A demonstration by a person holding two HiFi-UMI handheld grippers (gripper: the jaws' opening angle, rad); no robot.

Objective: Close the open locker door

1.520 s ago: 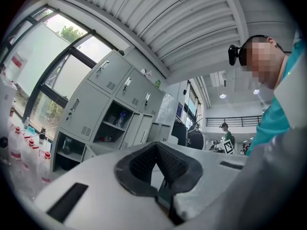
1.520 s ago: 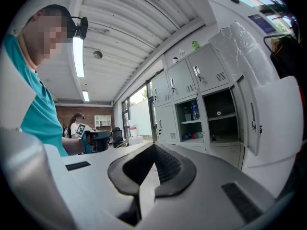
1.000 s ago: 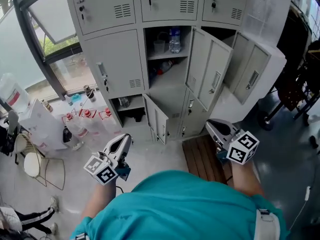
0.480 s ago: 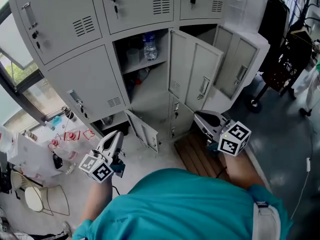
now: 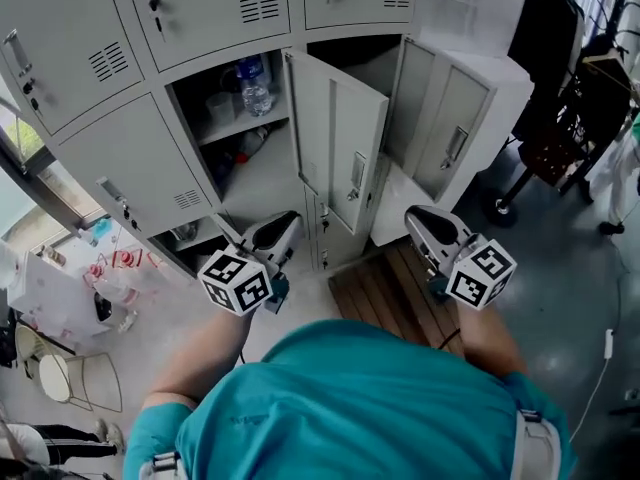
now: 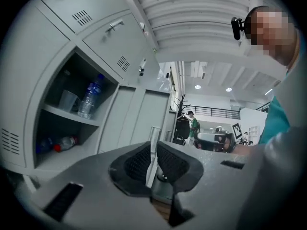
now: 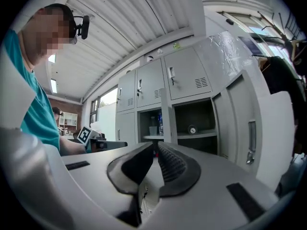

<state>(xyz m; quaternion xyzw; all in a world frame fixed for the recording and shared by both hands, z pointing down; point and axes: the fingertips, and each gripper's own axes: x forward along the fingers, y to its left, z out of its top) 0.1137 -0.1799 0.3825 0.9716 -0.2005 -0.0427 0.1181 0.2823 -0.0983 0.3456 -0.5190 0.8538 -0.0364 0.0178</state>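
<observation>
Grey lockers (image 5: 140, 168) faced the person; the open locker door (image 5: 340, 138) stood swung wide ahead, between the left gripper (image 5: 288, 222) and right gripper (image 5: 416, 217), both with jaws pressed together, pinching nothing.

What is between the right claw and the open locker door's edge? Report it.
Nothing: the right gripper view shows a bare stretch from right claw to open door.

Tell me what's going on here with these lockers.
A person in a teal shirt stands facing grey lockers, a gripper in each hand. The left gripper and right gripper are both shut, empty and touching nothing. Two tall doors stand open: the middle door, beside a compartment with a water bottle, and the right door. Neither is closed yet.
</observation>
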